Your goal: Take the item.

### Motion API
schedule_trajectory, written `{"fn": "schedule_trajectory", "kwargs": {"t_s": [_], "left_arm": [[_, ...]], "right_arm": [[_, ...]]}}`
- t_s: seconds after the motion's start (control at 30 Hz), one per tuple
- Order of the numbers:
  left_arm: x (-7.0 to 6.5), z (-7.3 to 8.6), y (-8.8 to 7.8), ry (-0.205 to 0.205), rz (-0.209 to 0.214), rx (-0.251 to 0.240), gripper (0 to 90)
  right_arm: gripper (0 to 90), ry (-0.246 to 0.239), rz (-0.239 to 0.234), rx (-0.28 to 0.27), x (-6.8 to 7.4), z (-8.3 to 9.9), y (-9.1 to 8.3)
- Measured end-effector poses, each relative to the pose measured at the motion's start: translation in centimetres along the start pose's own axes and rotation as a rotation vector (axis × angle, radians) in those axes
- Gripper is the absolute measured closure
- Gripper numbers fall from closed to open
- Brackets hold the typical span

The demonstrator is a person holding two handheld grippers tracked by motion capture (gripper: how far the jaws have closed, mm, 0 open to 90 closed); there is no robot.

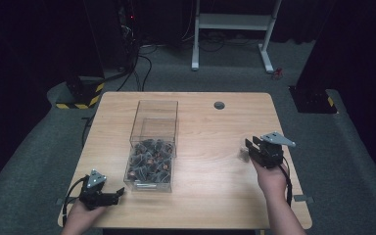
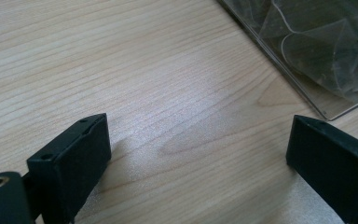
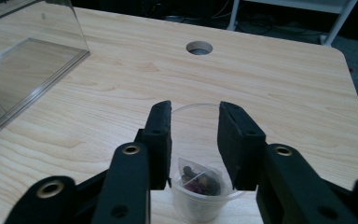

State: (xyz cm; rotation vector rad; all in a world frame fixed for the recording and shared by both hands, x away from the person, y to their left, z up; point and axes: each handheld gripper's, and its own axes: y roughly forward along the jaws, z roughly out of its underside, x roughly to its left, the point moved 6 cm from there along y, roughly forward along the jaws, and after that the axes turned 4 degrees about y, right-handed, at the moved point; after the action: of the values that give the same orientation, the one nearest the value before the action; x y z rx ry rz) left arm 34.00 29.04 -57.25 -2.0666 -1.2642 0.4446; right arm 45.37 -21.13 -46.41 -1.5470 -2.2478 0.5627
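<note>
High view: I see the left gripper [image 1: 108, 196] low at the near left of the table [image 1: 210, 196], beside the box [image 1: 152, 147]; the right gripper [image 1: 251, 148] sits at the near right.
Left gripper: I read its jaws as wide apart in the left gripper view, nothing between them, bare wood under them and the box corner [image 2: 326, 51] just ahead.
Box: clear plastic, long, its near end heaped with sachets [image 1: 150, 161], its far end bare.
Sachets: light, soft, crinkly film pouches, I judge; they would give under the pads and slide on each other.
Cup [image 3: 200, 189]: small, clear, thin-walled, standing on the table between the right gripper's jaws, one sachet [image 3: 199, 179] inside.
Right gripper [image 3: 194, 126]: jaws partly apart, either side of the cup rim; I see no pad pressing on it, so I take the cup as let go.
Handling: the cup looks very light, smooth and easily crushed or tipped.
Hold: I would take it low across the wall with a soft squeeze, not at the thin rim.
</note>
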Motion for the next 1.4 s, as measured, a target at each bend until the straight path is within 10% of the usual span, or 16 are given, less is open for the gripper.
{"fn": "schedule_trajectory", "kwargs": {"t_s": [0.77, 1.4], "left_arm": [[0.0, 0.0, 0.0, 0.001, 0.0, -0.001, 6.7], [0.0, 0.0, 0.0, 0.002, 0.0, -0.001, 6.8]], "right_arm": [[37.0, -0.041, -0.079, -0.037, 4.7, 1.5, -2.2], [28.3, -0.058, -0.095, 0.061, 6.4, 7.4, -1.5]]}}
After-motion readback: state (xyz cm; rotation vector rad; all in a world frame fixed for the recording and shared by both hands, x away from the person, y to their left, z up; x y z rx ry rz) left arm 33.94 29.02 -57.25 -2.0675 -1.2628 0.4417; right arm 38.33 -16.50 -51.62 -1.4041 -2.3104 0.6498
